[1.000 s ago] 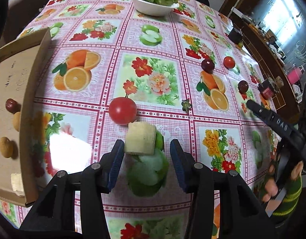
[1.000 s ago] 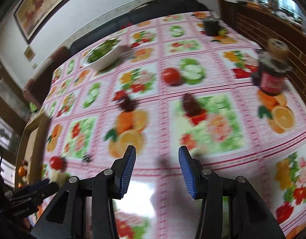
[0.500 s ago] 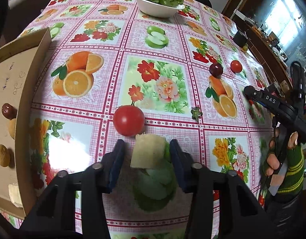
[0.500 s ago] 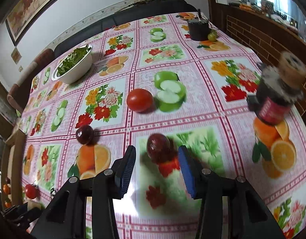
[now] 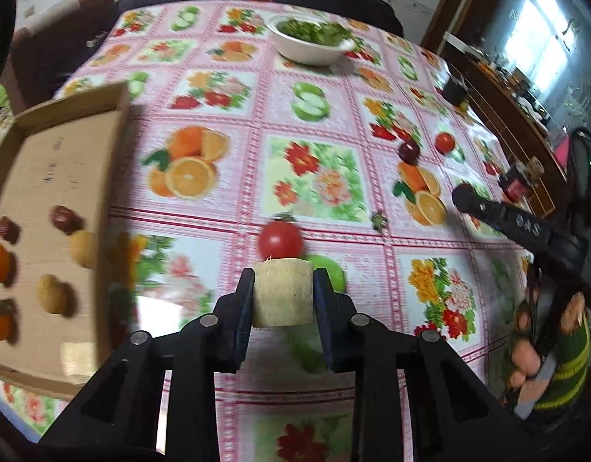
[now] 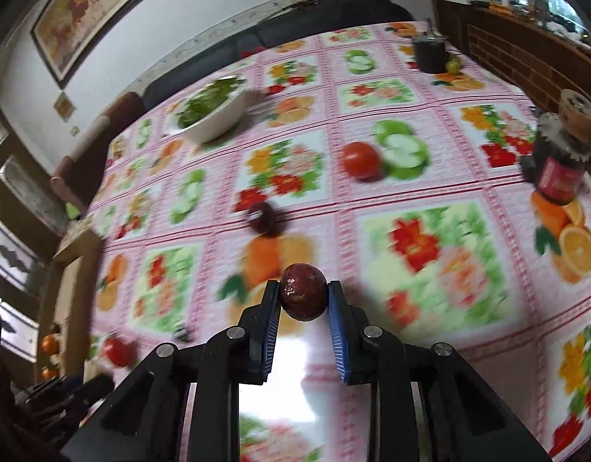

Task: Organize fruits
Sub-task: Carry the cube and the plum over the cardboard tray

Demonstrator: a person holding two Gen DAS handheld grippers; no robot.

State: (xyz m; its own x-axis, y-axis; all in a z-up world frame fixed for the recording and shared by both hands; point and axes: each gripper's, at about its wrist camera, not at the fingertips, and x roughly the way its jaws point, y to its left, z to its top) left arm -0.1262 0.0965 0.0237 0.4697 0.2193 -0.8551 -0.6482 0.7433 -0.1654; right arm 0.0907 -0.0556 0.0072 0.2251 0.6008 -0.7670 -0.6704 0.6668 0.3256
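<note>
Pointing steeply down, both tools (image 5: 283, 295) (image 6: 303, 300) are closing.

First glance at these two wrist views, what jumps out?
Each tool is closing on a piece of food at the bottom centre of its own view: the left tool on a pale cut chunk, the right tool on a dark red fruit. Beneath them lies the loud pink fruit-and-flower tablecloth, with a red tomato just beyond the chunk. At far left in the left wrist view, a cardboard box already holds several fruits.
</note>
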